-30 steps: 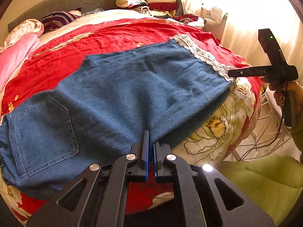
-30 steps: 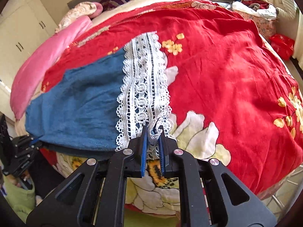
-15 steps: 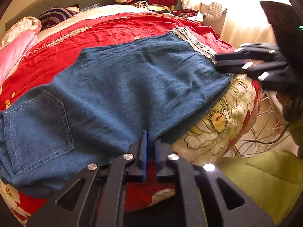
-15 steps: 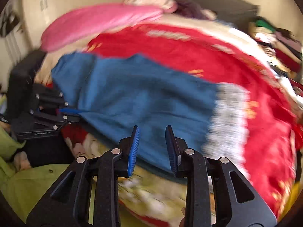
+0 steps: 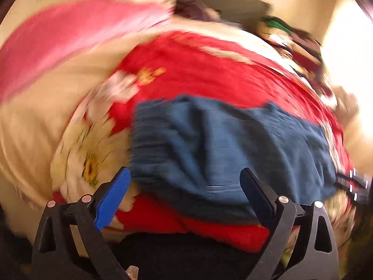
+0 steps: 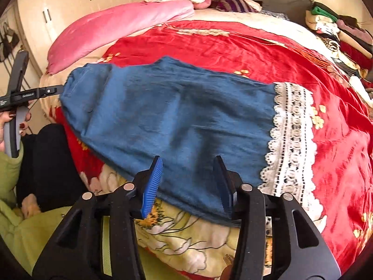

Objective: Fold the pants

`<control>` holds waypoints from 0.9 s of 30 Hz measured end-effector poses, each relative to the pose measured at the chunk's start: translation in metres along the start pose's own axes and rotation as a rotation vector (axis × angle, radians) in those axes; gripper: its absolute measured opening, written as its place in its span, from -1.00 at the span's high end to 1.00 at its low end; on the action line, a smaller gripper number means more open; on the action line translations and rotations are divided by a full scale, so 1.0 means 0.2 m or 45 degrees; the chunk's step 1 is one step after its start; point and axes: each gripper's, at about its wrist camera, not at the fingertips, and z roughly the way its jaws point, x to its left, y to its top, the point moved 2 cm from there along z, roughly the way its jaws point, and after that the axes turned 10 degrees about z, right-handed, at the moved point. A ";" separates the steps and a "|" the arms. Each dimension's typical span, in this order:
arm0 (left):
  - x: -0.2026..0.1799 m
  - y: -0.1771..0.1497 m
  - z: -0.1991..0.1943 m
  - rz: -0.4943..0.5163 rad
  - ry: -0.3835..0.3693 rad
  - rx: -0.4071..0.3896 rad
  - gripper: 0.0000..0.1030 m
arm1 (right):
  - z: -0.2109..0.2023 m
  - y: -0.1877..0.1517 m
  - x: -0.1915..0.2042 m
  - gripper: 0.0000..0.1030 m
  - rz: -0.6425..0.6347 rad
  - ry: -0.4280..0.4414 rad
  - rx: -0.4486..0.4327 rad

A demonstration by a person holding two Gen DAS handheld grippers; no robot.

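Observation:
Blue denim pants (image 6: pixel 174 107) with a white lace hem (image 6: pixel 291 140) lie flat across the red floral bedspread (image 6: pixel 256 53), waist to the left. My right gripper (image 6: pixel 187 163) hovers over their near edge at mid-length. Its jaws are opening and no cloth is pinched between them. In the blurred left wrist view my left gripper (image 5: pixel 185 177) stands wide, still opening, over the waist end of the pants (image 5: pixel 233 144), gripping nothing. The left gripper (image 6: pixel 54 90) also shows at the waist corner in the right wrist view. The right gripper (image 5: pixel 354 184) shows at the far right edge of the left wrist view.
A pink quilt (image 6: pixel 112 28) and pillows lie at the head of the bed. Stacked folded clothes (image 6: pixel 338 30) sit at the far right corner. A cream wardrobe (image 6: pixel 70 4) stands behind on the left. The person's green sleeve (image 6: pixel 14 186) and dark lap (image 6: pixel 51 163) are at the bed's near edge.
Both grippers were shut on the pants' near edge and have let go and opened. The left swung toward the waist end, the right from the lace hem toward the middle.

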 end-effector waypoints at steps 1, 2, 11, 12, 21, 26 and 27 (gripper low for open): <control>0.03 -0.01 0.03 -0.029 0.005 0.003 -0.82 | 0.01 0.00 -0.02 0.23 0.010 -0.012 0.009; 0.03 -0.01 0.06 -0.030 0.019 -0.003 -0.79 | 0.02 -0.01 -0.02 0.23 0.017 -0.014 0.016; 0.17 -0.02 0.06 -0.077 0.034 -0.013 0.06 | 0.10 -0.09 -0.10 0.18 0.086 -0.067 0.147; 0.16 -0.02 0.06 -0.078 0.040 -0.011 0.04 | 0.10 -0.09 -0.09 0.16 0.081 -0.069 0.148; -0.15 0.12 -0.24 0.129 0.027 -0.258 -0.44 | -0.02 -0.02 -0.02 0.15 0.042 0.029 0.008; -0.51 0.12 -0.03 0.342 -0.172 -0.124 -0.45 | 0.08 -0.06 -0.02 0.15 0.050 0.034 0.124; -0.56 0.10 0.04 0.366 -0.184 -0.068 -0.45 | 0.11 -0.09 -0.03 0.15 0.049 0.029 0.168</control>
